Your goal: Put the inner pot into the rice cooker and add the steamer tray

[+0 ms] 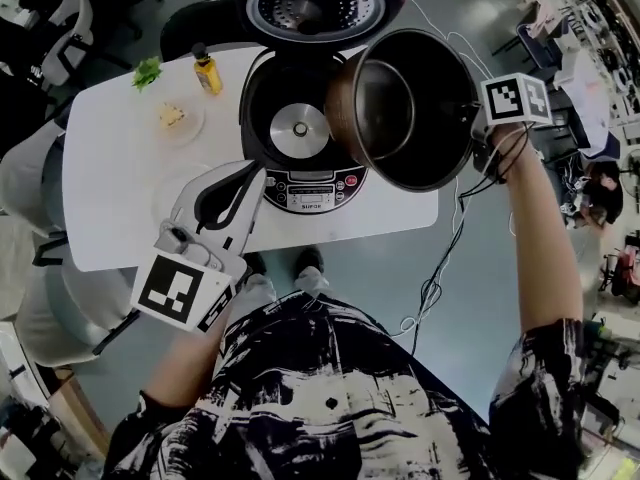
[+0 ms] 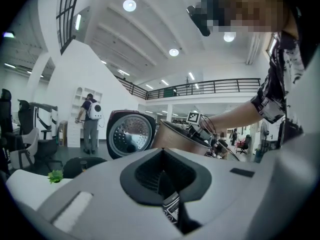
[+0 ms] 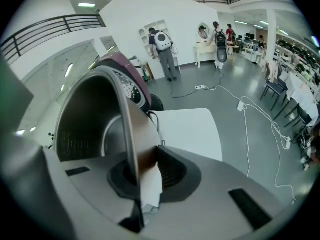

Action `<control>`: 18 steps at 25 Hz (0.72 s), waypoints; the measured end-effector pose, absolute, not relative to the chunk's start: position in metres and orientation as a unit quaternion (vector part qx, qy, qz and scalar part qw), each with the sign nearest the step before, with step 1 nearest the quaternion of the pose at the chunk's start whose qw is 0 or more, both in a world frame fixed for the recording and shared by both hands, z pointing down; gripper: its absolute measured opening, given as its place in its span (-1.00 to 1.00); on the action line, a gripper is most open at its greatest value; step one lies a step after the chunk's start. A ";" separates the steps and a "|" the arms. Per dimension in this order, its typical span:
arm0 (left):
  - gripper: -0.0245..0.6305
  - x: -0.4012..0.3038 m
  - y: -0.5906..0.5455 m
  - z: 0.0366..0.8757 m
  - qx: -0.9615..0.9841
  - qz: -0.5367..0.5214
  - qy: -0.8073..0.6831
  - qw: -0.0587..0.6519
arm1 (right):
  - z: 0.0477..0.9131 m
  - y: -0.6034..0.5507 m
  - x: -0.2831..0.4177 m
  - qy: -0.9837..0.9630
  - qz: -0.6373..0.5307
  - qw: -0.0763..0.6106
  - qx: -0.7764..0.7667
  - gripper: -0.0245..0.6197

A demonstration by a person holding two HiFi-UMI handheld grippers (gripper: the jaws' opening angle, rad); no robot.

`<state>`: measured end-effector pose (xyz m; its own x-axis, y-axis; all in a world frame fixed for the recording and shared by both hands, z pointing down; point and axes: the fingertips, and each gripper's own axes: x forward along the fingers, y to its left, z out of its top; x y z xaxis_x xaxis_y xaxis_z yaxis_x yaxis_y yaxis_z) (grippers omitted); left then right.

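Grey floor (image 1: 480, 268) spreads under a white counter (image 1: 110, 168) in a tall, bright hall with a railed gallery, where a person with a white backpack (image 3: 162, 48) stands at shelves far off. On the counter sits the cooker (image 1: 310, 186), its lid (image 1: 318, 6) swung up and back so that the dotted inner face shows, and its well bare down to the round heating plate. The pot (image 1: 410, 108) is in the air, not in the cooker: it hangs tilted over the cooker's right edge, with its mouth turned toward the camera in the head view. The right claw (image 1: 478, 133) is clamped on the pot's rim at the far right side; in the right gripper view the thin rim runs between the closed jaws, with a scrap of white padding caught beside it. The left claw (image 1: 258, 173) is level at the cooker's front left, just beside the control panel, with its jaws together and nothing between them. At the counter's far left corner stand a yellow bottle (image 1: 207, 70) with a dark cap, a sprig of green leaves (image 1: 147, 72) and a plate (image 1: 190, 126) with a bit of food, all well apart from the cooker. White cable trails over the floor on the right.
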<state>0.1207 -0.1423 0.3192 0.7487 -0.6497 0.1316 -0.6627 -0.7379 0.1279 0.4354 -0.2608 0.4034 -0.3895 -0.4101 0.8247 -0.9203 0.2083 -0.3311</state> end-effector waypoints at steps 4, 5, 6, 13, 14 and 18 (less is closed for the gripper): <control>-0.91 0.095 -0.141 0.319 0.922 0.035 -0.374 0.087 | 0.411 -0.279 0.389 -0.724 0.423 0.318 0.443 -0.91; -0.91 0.088 -0.141 0.320 0.920 0.034 -0.380 0.088 | 0.414 -0.283 0.378 -0.724 0.424 0.322 0.438 -0.91; -0.91 0.082 -0.141 0.320 0.918 0.033 -0.385 0.089 | 0.417 -0.287 0.368 -0.725 0.425 0.326 0.433 -0.91; -0.91 0.046 -0.140 0.323 0.905 0.025 -0.414 0.095 | 0.445 -0.306 0.327 -0.707 0.433 0.365 0.424 -0.90; -0.91 0.042 -0.140 0.323 0.903 0.024 -0.418 0.096 | 0.450 -0.308 0.324 -0.702 0.433 0.373 0.425 -0.90; -0.91 0.024 -0.140 0.324 0.897 0.020 -0.429 0.100 | 0.464 -0.313 0.319 -0.684 0.430 0.400 0.434 -0.90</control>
